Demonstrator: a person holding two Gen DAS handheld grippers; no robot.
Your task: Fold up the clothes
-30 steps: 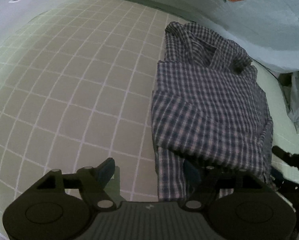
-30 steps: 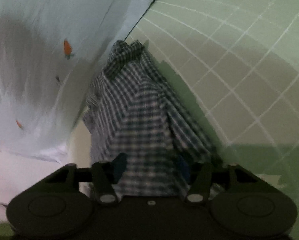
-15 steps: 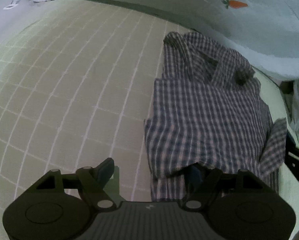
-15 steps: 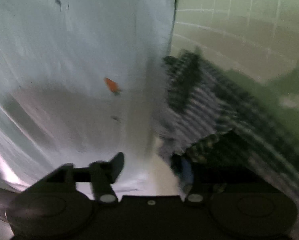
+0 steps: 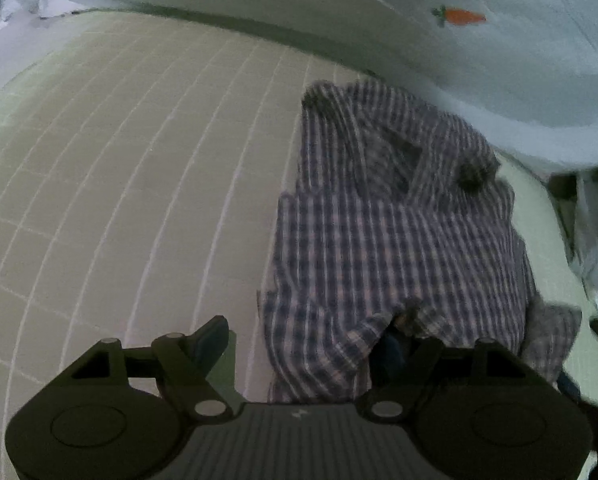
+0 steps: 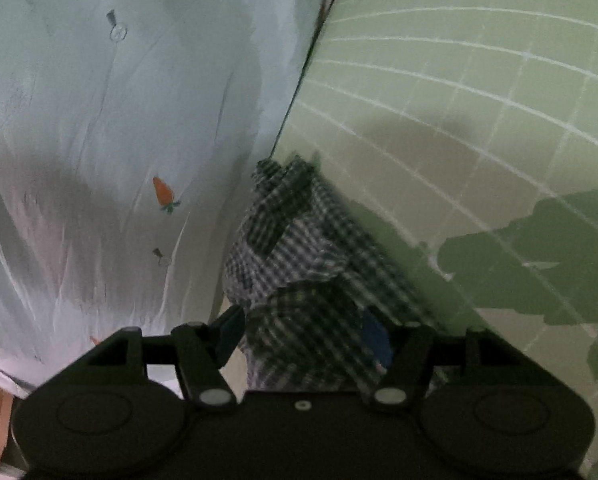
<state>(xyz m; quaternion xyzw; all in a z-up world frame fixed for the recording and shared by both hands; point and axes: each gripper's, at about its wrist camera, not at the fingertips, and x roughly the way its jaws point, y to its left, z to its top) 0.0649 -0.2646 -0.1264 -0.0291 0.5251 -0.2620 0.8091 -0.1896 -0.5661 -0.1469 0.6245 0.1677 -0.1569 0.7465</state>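
Observation:
A blue-and-white checked shirt lies on the green grid sheet, collar toward the far end. My left gripper is open at the shirt's near hem. Its left finger rests over bare sheet, and its right finger is partly tucked under a raised fold of cloth. In the right wrist view the shirt bunches up between the wide-apart fingers of my right gripper, which is open, with its right fingertip showing blue beside the cloth.
A pale quilt printed with carrots borders the shirt on the far side and fills the left of the right wrist view. Crumpled pale cloth lies at the right edge. A gripper's shadow falls on the sheet.
The shirt's near hem has been lifted and carried toward the collar, so the cloth bunches higher. The right wrist view swung toward the quilt and back onto the shirt.

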